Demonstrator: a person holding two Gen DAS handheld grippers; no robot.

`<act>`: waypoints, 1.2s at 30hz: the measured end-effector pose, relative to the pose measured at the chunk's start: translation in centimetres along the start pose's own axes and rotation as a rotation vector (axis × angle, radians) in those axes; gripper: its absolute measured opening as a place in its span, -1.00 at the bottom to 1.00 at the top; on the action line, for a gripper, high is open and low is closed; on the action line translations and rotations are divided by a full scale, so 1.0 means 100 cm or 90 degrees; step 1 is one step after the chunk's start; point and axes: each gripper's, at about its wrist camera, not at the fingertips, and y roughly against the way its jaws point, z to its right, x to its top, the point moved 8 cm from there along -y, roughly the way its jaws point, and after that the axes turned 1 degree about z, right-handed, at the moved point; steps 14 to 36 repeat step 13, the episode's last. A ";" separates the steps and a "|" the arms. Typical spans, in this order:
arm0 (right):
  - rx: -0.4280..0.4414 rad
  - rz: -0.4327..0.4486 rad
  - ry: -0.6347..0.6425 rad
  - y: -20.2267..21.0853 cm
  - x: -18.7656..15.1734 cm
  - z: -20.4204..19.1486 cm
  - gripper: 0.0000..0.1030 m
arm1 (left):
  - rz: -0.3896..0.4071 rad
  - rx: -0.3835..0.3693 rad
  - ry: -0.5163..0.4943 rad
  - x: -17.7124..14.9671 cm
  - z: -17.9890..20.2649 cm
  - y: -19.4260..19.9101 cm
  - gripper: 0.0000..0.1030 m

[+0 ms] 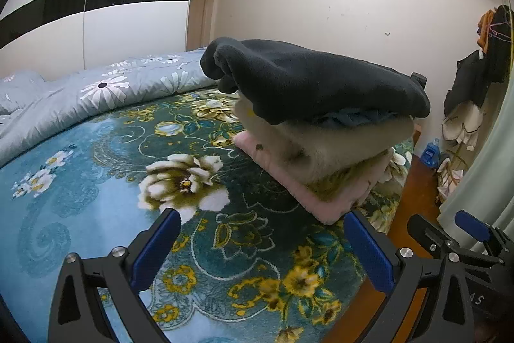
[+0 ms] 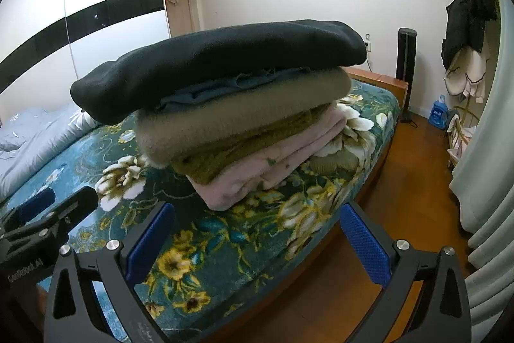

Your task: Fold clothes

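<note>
A stack of folded clothes stands on the floral bed cover (image 1: pixel 96 150) (image 2: pixel 231 240) near the bed's corner. A dark fleece garment (image 1: pixel 314 79) (image 2: pixel 225 60) lies on top, over a blue piece (image 2: pixel 225 87), a cream fluffy one (image 1: pixel 337 137) (image 2: pixel 231 114), an olive knit (image 2: pixel 244 147) and a pink one (image 1: pixel 324 198) (image 2: pixel 257 172) at the bottom. My left gripper (image 1: pixel 266 240) hovers open just short of the stack, nothing between its blue pads. My right gripper (image 2: pixel 257 237) is open too, in front of the stack above the bed edge. Each gripper shows at the other view's side.
A pale blue daisy quilt (image 1: pixel 96 89) (image 2: pixel 32 134) is bunched along the far side of the bed. A wardrobe (image 1: pixel 96 5) stands behind it. Right of the bed are wooden floor (image 2: pixel 401 198), a black tower fan (image 2: pixel 406 73), a blue bottle (image 2: pixel 438 114), hanging coats (image 2: pixel 462 21) and a curtain (image 2: pixel 488 166).
</note>
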 end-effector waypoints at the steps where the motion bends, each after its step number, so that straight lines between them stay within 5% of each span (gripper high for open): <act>1: 0.001 -0.001 -0.001 -0.001 -0.001 0.001 1.00 | -0.001 0.000 -0.001 0.000 0.000 0.000 1.00; 36: 0.005 -0.013 -0.011 -0.003 -0.010 0.005 1.00 | -0.010 0.007 -0.012 -0.005 0.002 -0.004 1.00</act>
